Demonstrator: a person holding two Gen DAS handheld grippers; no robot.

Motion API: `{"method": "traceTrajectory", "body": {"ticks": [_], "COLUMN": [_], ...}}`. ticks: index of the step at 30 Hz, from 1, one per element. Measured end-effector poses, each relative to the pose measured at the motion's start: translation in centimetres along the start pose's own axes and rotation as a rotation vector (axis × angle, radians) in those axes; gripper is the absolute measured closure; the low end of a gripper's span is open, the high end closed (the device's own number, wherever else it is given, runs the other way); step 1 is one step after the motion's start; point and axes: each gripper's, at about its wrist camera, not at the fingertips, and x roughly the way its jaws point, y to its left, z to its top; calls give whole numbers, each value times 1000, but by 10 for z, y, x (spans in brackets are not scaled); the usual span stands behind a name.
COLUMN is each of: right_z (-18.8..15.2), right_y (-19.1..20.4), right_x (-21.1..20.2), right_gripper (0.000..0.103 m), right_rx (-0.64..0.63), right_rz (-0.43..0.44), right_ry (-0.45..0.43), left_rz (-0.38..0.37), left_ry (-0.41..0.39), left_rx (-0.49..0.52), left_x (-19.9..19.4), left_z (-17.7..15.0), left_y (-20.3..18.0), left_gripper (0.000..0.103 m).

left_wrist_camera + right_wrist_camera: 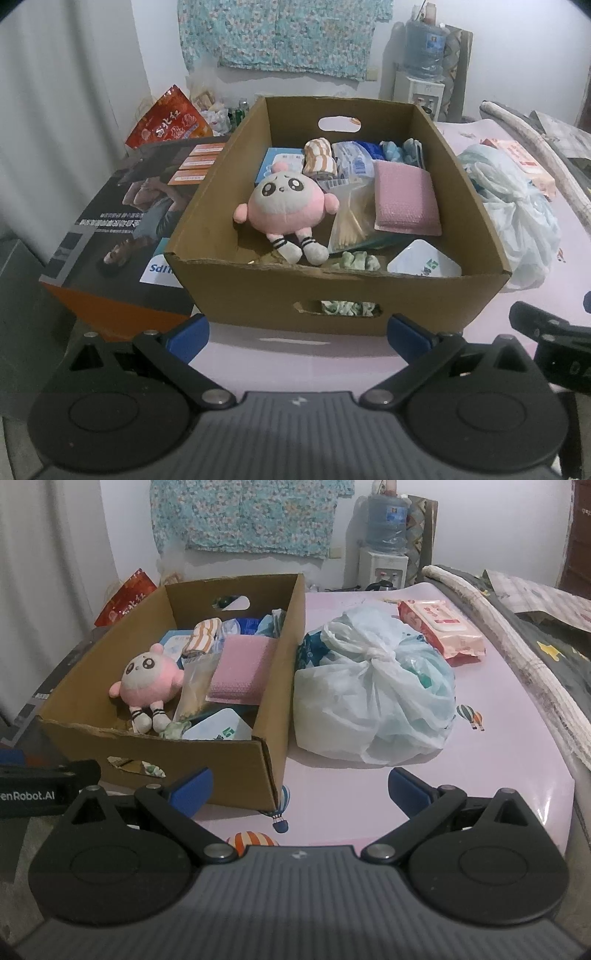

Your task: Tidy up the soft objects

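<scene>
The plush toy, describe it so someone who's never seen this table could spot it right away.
Find the open cardboard box on the pink table. The plush toy lies face up in the box's left half, beside a pink sponge. It alone has a face: round pink body, white face, big black eyes, striped legs.

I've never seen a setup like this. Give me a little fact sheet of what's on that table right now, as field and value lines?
surface: pink table cover with balloon prints
container: open cardboard box
in box: pink plush toy, pink pouch, striped rolled cloth, other packets
beside box: knotted plastic bag, wet wipes pack
left gripper: open, empty, facing the box
right gripper: open, empty, near the box corner
</scene>
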Motion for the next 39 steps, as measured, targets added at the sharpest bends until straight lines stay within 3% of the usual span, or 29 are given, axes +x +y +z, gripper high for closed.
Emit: {"method": "traceTrajectory", "body": {"ticks": [39], "right_z": [4], "right_y": [-7], "right_x": [1], "right_gripper": [1], "right_rx": [14], "right_rz": [-5], "right_ry": [5], "left_rz": [-18], "left_ry": [-20], "left_rx": [22], "left_x": [-5], "left_z": [7], "left_y": [-10], "left_gripper": [0]}}
